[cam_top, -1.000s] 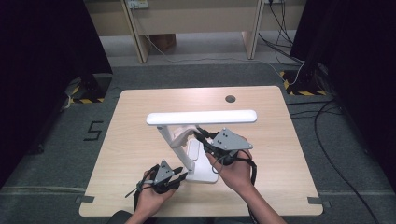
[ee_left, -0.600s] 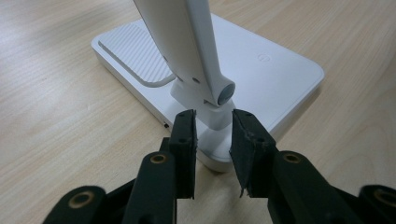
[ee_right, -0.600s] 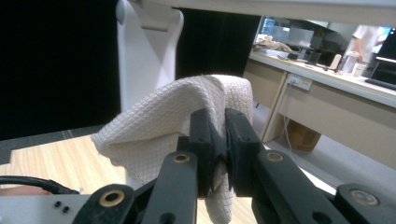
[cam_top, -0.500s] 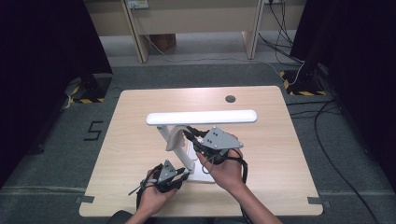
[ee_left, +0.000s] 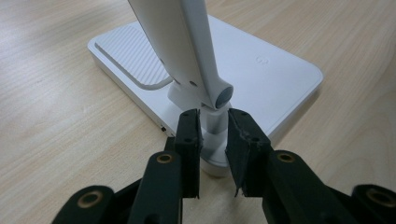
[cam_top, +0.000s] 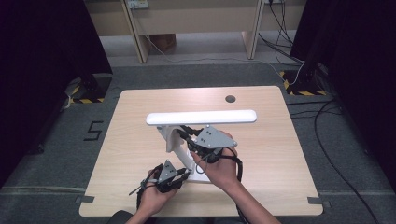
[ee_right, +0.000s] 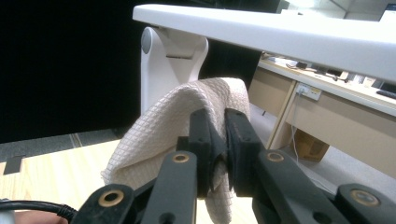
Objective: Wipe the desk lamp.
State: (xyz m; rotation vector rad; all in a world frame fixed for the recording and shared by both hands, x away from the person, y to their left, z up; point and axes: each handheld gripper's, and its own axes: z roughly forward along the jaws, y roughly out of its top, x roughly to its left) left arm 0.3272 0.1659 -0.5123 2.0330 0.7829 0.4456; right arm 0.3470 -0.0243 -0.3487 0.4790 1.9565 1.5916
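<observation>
A white desk lamp stands on the wooden table (cam_top: 135, 140), its long head (cam_top: 201, 117) level above its flat base (ee_left: 261, 65). My left gripper (ee_left: 214, 126) is at the near end of the base. Its jaws have just been closing and now press on the short stem (ee_left: 215, 121) below the lamp's tilted arm (ee_left: 177, 42). My right gripper (ee_right: 224, 126) is shut on a cream waffle cloth (ee_right: 159, 135). It holds the cloth up just under the head (ee_right: 280, 32), against the upper arm (ee_right: 159, 60). In the high view the right gripper (cam_top: 187, 134) sits beside the arm.
A round cable hole (cam_top: 230, 99) lies near the table's far edge. Beyond the table stand the legs of a wooden bench (cam_top: 135, 32). Cables (cam_top: 336, 154) trail over the grey floor at the right. Dark curtains close off both sides.
My right gripper has shifted a little left with the cloth, closer to the lamp's arm under the head. The left hand has stayed at the base.
</observation>
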